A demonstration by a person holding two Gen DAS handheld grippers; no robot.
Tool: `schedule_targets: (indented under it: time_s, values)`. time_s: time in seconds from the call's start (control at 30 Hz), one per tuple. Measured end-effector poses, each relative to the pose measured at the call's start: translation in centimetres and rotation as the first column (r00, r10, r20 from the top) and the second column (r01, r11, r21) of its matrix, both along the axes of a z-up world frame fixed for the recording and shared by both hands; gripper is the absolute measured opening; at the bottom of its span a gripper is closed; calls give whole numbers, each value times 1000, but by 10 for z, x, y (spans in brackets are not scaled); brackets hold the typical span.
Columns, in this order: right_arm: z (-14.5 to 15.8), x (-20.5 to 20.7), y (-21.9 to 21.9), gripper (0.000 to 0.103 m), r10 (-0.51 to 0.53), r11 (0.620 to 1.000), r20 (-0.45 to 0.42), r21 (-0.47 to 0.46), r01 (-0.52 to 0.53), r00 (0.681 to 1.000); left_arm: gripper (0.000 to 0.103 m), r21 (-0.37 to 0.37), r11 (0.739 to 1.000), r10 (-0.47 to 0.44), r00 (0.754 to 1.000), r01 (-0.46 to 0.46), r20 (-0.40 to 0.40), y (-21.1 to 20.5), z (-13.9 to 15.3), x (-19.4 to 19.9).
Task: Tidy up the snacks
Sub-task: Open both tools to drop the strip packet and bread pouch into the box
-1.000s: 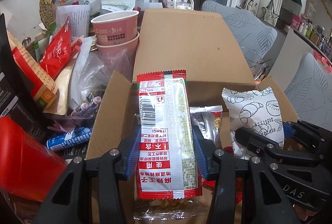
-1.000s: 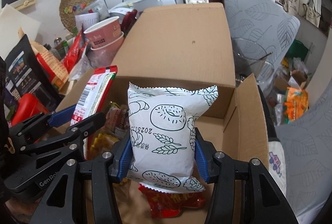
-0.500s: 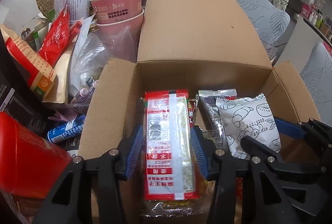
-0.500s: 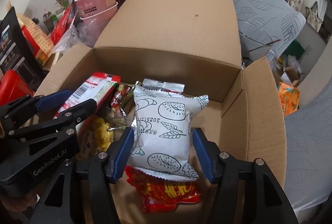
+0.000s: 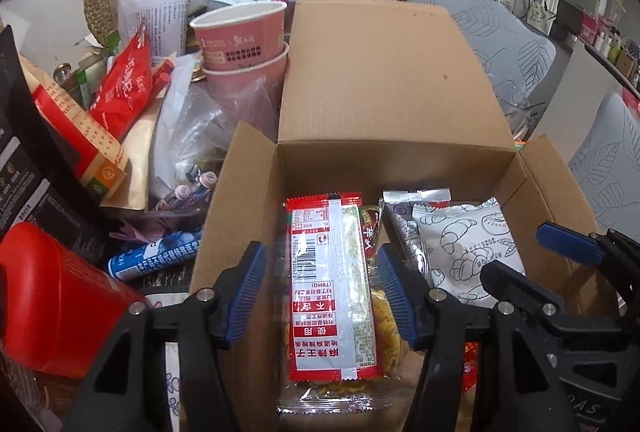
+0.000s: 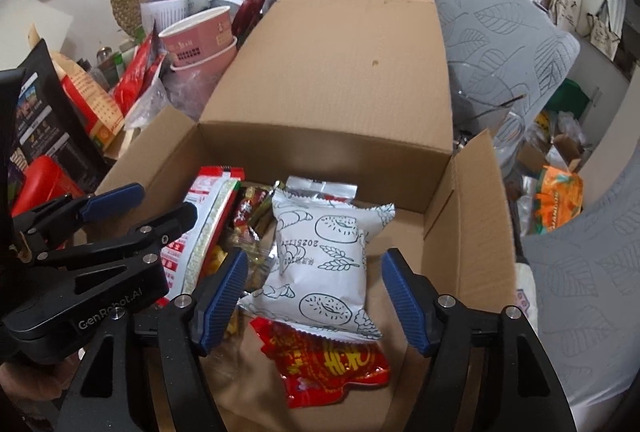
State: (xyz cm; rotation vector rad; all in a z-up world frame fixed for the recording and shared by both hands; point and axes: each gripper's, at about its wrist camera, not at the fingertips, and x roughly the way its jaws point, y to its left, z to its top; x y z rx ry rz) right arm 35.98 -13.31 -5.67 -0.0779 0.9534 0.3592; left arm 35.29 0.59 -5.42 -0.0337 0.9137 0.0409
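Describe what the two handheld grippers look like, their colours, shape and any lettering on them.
Both are black plastic tools with two angled fingers, silver screw heads at the joints and ribbed blue pads inside the tips. The left gripper and right gripper look like the same model. From the right wrist view, the left one's body carries pale "GenRobot.AI" lettering. No cables or sleeves show.

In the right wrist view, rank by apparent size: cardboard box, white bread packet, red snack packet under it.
1. cardboard box
2. white bread packet
3. red snack packet, partly hidden beneath the bread packet, so its rank is unsure
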Motion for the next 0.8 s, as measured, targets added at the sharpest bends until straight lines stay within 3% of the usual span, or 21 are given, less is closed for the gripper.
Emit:
schedule_targets:
  time_s: [0.47,0.8]
  values:
    - [50,-28,-14,70,-32,998,114,53,26,993,58,-7,1000,-8,993,9,119,-3,51,-37]
    - [101,-70,-22,70,-15,996,222,87,-5,975,58,1,1000,7,971,-7,240,-6,111,-84]
